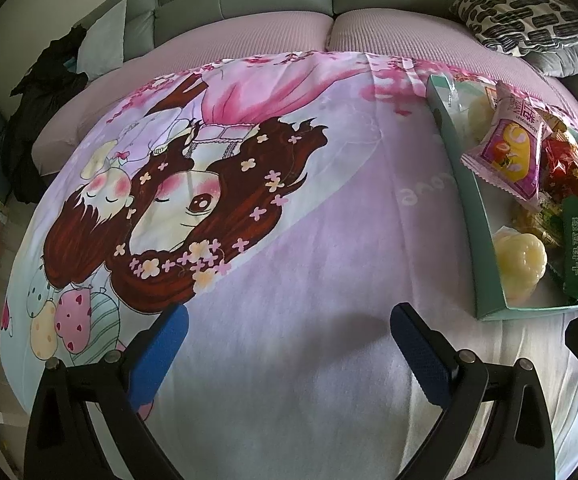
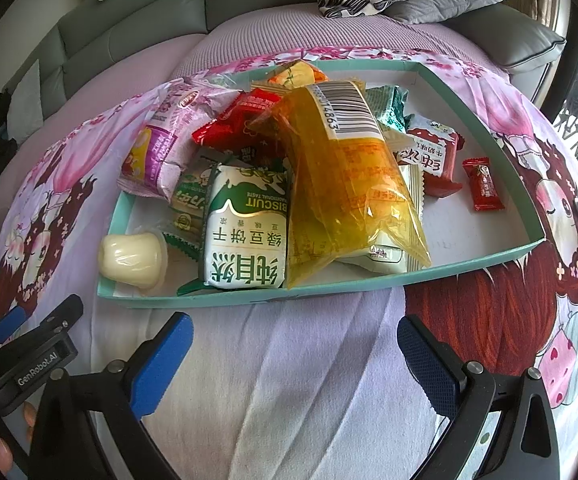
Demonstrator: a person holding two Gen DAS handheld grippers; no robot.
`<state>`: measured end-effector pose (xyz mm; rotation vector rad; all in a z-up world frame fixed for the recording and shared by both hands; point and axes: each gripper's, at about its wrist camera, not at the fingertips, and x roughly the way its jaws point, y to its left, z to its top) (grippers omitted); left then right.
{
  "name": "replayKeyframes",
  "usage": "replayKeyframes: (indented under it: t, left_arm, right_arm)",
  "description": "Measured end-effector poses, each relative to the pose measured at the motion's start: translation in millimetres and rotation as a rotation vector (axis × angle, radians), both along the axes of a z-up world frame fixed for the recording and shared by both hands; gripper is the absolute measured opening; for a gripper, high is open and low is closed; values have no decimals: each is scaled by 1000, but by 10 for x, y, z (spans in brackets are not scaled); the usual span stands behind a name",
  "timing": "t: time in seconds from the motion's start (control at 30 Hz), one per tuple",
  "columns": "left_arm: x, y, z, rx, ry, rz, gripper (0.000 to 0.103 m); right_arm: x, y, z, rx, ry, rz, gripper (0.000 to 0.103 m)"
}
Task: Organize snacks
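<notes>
Snacks [image 2: 249,184] lie heaped in the tray [image 2: 489,136], none on the cloth [image 1: 289,280]; left gripper [image 1: 289,344] and right gripper [image 2: 295,356] gape empty before its near edge; any grasp should pinch one wrapper's free end.

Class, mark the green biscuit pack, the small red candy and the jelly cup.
green biscuit pack [image 2: 245,232], right wrist view, front panel.
small red candy [image 2: 483,184], right wrist view, wrapper middle.
jelly cup [image 2: 131,258], right wrist view, side wall.
</notes>
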<state>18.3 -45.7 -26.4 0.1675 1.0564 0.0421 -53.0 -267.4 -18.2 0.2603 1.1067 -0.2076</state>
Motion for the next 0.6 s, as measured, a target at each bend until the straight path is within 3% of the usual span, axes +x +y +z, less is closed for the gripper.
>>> replayKeyframes:
  t: [0.6]
  left_arm:
    - [-13, 3, 6, -9, -6, -3, 101]
  right_arm:
    - [17, -3, 6, 0, 1, -1, 103]
